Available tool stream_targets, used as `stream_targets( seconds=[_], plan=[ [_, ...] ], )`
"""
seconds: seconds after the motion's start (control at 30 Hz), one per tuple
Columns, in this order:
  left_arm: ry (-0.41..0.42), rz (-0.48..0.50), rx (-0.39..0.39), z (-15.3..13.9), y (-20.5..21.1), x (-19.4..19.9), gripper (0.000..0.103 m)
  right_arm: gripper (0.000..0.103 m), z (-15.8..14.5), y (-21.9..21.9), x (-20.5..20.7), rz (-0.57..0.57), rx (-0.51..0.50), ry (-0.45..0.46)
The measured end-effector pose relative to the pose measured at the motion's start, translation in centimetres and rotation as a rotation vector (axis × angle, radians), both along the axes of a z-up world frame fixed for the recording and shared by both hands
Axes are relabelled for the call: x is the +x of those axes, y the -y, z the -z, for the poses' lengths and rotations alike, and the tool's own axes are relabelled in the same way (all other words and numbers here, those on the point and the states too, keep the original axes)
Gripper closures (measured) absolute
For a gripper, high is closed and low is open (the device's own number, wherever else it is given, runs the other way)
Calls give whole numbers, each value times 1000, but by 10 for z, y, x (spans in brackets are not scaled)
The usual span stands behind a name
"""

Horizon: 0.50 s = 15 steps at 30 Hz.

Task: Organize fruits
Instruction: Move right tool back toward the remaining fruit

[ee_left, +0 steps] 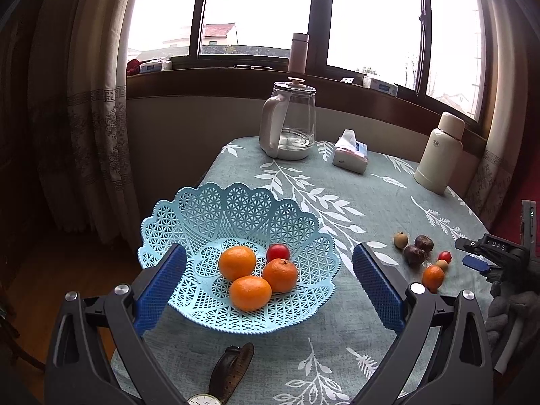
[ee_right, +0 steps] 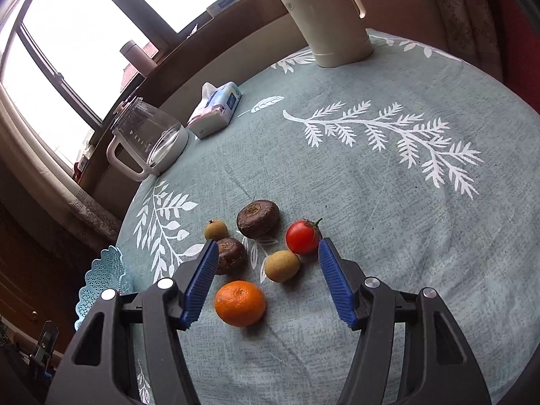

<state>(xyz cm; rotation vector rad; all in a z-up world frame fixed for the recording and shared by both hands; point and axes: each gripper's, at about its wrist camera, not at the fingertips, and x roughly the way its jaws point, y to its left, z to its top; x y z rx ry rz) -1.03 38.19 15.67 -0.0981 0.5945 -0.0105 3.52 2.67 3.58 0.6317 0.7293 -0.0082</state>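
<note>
We hold the left tongs (ee_left: 270, 283) spread wide and empty above the near rim of the pale blue lattice fruit basket (ee_left: 189, 216), which sits on the counter (ee_left: 354, 182) under its leaf-print cloth. In the basket lie three mandarins (ee_left: 237, 262) bunched together, touching, with a small red tomato (ee_left: 277, 252) behind them. Our right tongs (ee_right: 266, 281) also stand apart, gripping nothing, their blue pads on either side of the loose fruit well to the right of the basket. Nearest between the pads sits a lone mandarin (ee_right: 240, 303), stem dimple turned up and away from us. Beyond it rests a tan oval fruit (ee_right: 282, 266), its long axis running roughly left to right, just beside a cherry tomato (ee_right: 302, 237) whose green stem points to the upper right. Two dark brown rounded fruits (ee_right: 258, 218) and a second small tan fruit (ee_right: 216, 230) lie on the left. A wristwatch (ee_left: 233, 371) lies near our edge.
</note>
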Motion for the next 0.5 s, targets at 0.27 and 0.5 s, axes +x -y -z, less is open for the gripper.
stream_targets(
  seconds=[0.27,0.5],
  plan=[
    [-4,0,0,1,0,1,3,49,11,10,21,38,-61,-54],
    [-14,9,7,5,4,3,3,56,25,10,45,19,-108,-109]
  ],
)
